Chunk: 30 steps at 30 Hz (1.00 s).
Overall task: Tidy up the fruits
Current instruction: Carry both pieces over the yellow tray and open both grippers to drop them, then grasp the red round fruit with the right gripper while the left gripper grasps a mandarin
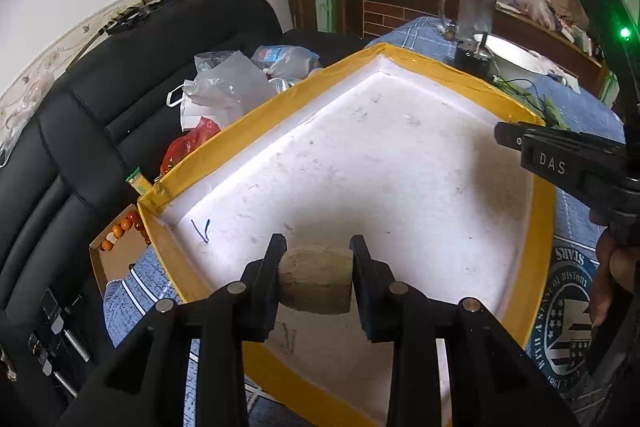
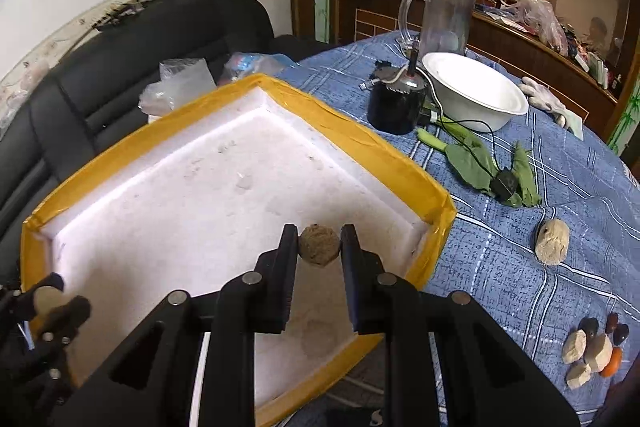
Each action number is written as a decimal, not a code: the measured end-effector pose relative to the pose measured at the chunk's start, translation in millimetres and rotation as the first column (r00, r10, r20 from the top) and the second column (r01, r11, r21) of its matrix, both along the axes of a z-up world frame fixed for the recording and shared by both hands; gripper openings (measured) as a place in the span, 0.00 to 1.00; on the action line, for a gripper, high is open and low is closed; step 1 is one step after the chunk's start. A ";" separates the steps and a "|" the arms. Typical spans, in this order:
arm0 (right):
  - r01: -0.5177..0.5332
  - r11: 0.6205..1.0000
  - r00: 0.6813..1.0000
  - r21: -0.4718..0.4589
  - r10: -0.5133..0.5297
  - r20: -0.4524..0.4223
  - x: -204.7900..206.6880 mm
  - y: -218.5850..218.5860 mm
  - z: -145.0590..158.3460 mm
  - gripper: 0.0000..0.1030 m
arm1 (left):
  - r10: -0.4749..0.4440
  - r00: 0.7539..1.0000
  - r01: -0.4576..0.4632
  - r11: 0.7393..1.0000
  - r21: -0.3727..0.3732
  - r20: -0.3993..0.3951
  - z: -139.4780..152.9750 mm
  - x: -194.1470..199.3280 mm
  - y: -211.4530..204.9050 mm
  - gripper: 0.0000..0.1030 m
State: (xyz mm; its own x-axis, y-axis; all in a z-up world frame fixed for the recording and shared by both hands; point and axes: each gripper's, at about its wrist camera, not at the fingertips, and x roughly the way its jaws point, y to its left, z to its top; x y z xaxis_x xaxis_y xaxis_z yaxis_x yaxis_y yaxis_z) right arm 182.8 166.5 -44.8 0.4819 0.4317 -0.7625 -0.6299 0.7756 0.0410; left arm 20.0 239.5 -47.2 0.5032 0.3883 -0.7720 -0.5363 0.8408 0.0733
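A white foam tray [image 1: 400, 155] with a yellow taped rim [image 2: 360, 139] lies on the blue checked tablecloth. My left gripper [image 1: 318, 251] is shut on a tan, cylinder-shaped fruit [image 1: 316, 279] above the tray's near side. My right gripper [image 2: 319, 235] is shut on a small round brown fruit [image 2: 319, 247] above the tray's right corner. The right gripper shows at the right edge of the left wrist view [image 1: 560, 155]; the left gripper with its fruit [image 2: 46, 301] shows at the lower left of the right wrist view. A beige fruit [image 2: 553, 241] and several small pieces [image 2: 596, 351] lie on the cloth.
A white bowl [image 2: 476, 99], a black canister [image 2: 394, 105], a clear jug [image 2: 444, 23], green leaves with a black cable [image 2: 480, 163] and a glove [image 2: 548, 103] sit beyond the tray. A black sofa [image 1: 100, 115] with plastic bags [image 1: 224, 87] lies left. A box of orange beads [image 1: 120, 231] is nearby.
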 end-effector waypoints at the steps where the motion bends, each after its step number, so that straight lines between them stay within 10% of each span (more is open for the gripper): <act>1: 0.005 1.000 1.000 -0.008 -0.005 -0.002 1.9 0.4 -1.8 0.23 | 0.002 1.000 -0.002 1.000 0.003 -0.005 -1.2 0.8 0.5 0.30; 4: 0.000 0.999 1.000 -0.043 -0.001 -0.023 4.0 4.2 -5.9 0.24 | 0.019 0.999 -0.019 1.000 -0.001 -0.032 -6.0 3.3 3.6 0.31; 8: 0.012 1.000 1.000 -0.020 -0.013 -0.025 -3.0 -8.0 1.8 0.73 | 0.038 0.997 -0.041 0.998 -0.044 -0.066 -9.9 -1.0 4.4 0.37; 16: 0.071 0.988 0.997 0.139 -0.076 0.033 -26.6 -80.0 38.7 0.77 | 0.059 0.996 -0.059 0.998 -0.003 0.074 25.0 -26.2 -20.2 0.76; 30: 0.298 0.945 0.950 0.135 -0.307 0.050 -74.9 -284.3 27.5 0.90 | -0.184 0.972 0.181 0.983 0.034 0.143 41.3 -1.0 -117.7 0.77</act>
State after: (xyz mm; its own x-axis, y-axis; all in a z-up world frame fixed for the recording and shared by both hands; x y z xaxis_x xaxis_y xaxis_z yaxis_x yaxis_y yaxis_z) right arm 107.9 -117.7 -17.3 0.6544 0.3467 -0.6719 -0.3714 0.9215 0.1138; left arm 19.0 121.8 -6.0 0.6735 0.2945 -0.6780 -0.3798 0.9248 0.0244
